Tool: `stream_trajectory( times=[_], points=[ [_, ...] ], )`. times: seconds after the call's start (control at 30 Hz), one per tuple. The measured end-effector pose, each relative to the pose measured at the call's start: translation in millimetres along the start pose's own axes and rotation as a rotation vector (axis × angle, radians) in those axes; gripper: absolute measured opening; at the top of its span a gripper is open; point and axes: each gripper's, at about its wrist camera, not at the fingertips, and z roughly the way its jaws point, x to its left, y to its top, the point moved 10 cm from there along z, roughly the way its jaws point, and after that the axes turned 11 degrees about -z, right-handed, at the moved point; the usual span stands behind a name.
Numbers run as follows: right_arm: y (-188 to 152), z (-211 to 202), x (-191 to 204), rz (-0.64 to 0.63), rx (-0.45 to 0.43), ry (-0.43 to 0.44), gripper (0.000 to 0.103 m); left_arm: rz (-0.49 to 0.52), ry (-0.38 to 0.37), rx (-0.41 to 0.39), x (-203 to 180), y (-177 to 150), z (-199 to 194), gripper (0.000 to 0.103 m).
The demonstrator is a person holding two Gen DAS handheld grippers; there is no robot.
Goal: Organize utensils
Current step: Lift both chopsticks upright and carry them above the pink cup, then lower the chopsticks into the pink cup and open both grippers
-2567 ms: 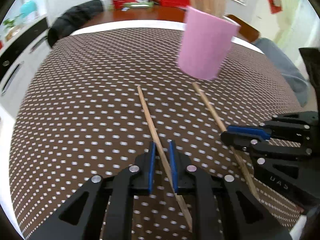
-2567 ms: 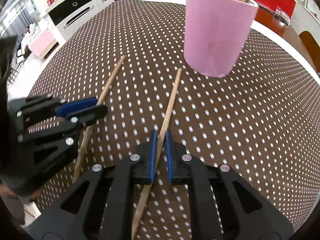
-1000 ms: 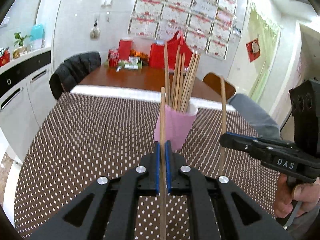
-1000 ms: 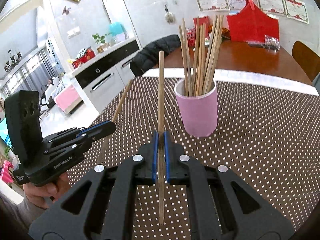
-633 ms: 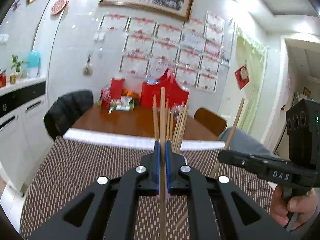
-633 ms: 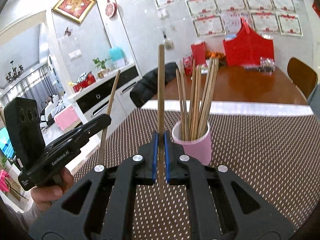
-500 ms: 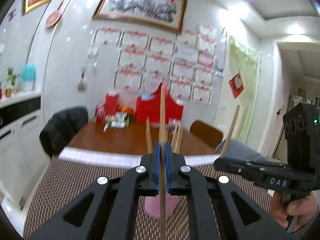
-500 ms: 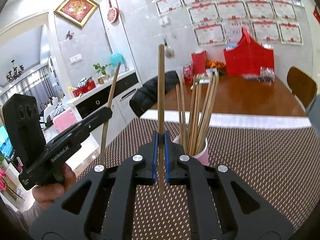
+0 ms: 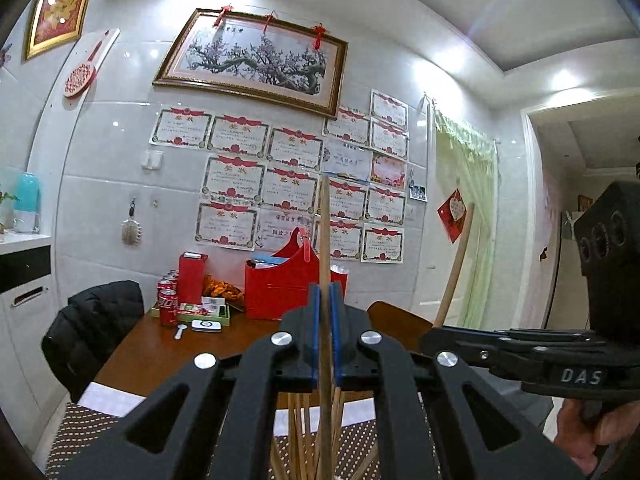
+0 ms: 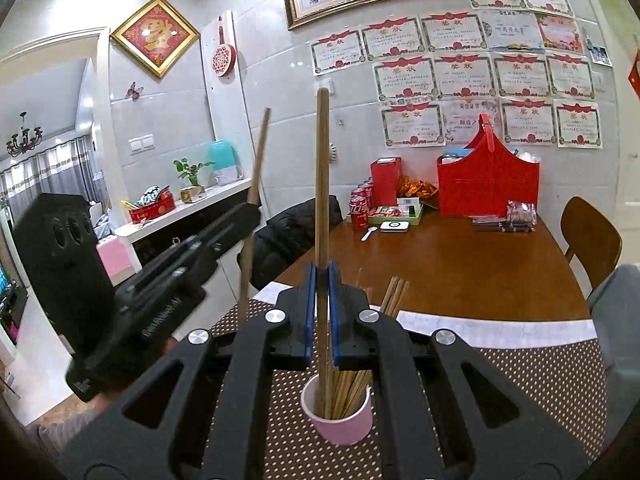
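Each gripper, left (image 9: 325, 328) and right (image 10: 321, 312), is clamped on an upright chopstick (image 10: 322, 184) high above the pink cup (image 10: 340, 420) near the table's (image 10: 540, 380) far edge; a tip could miss the rim or jam against the bundle (image 10: 352, 390) and tip the cup.

My left gripper (image 9: 325, 344) points level, its blue-padded jaws pinched tight on a chopstick (image 9: 325, 240) that stands upright between them. My right gripper (image 10: 321, 312) tips a little downward, jaws clamped the same way on its own chopstick (image 10: 322, 184), also upright. From the left camera the right gripper sits at three o'clock, my right hand (image 9: 592, 436) wrapped around its grip. From the right camera the left gripper lies at nine o'clock, slightly blurred.
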Motion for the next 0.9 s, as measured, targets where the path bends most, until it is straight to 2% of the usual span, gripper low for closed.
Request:
stream_trajectory(
  times=[0.23,0.43,0.47,0.5,0.53,0.57,0.6,0.63,0.67,0.73,0.8,0.9],
  points=[
    [-14,29,-16,0.008,0.044,-0.006,0.006,-0.038,-0.009,0.033,15,-36,42,0.005],
    [-46,58,-20,0.025,0.129,0.014,0.007,-0.041,0.04,0.07,42,-76,57,0.006],
    [-53,62,-19,0.029,0.146,0.019,0.007,-0.045,0.059,0.085,49,-83,57,0.008],
    [-61,67,-19,0.04,0.173,0.023,0.007,-0.044,0.081,0.102,54,-89,57,0.028],
    [-67,71,-19,0.051,0.191,0.022,0.011,-0.049,0.116,0.114,62,-94,54,0.065],
    [-76,75,-22,0.072,0.214,0.018,0.02,-0.056,0.137,0.105,66,-94,50,0.077],
    [-82,75,-25,0.093,0.223,0.01,0.062,-0.068,0.167,0.072,73,-92,40,0.084],
    [-86,75,-29,0.116,0.225,-0.007,0.092,-0.077,0.176,0.051,78,-89,31,0.088],
    [-89,71,-38,0.152,0.206,-0.04,0.098,-0.079,0.193,0.053,81,-88,25,0.09],
    [-92,63,-44,0.206,0.187,-0.032,0.097,-0.078,0.257,0.07,90,-86,11,0.092],
    [-98,53,-51,0.261,0.187,-0.053,0.097,-0.078,0.283,0.081,94,-81,-2,0.092],
    [-99,33,-52,0.274,0.166,-0.097,0.097,-0.072,0.345,0.112,95,-75,-28,0.093]
  ],
)
